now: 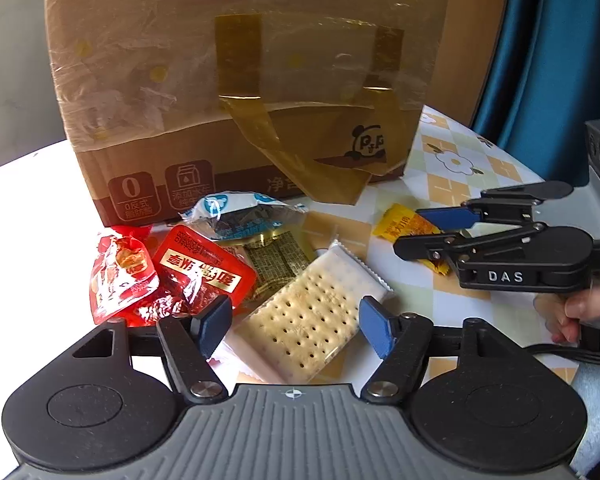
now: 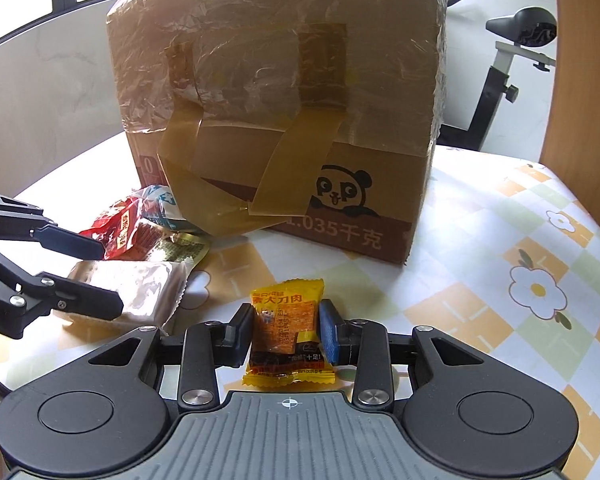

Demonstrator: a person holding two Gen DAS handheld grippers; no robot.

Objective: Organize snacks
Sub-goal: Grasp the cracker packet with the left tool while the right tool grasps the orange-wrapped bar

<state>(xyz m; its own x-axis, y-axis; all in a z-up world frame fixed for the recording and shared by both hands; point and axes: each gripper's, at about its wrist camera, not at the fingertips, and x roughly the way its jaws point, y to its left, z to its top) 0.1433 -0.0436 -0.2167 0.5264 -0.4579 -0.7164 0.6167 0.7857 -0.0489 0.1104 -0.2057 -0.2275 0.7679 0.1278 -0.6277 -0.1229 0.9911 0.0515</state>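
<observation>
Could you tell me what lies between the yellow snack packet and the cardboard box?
Only bare tablecloth lies between the yellow snack packet and the cardboard box, as the right wrist view shows.
</observation>
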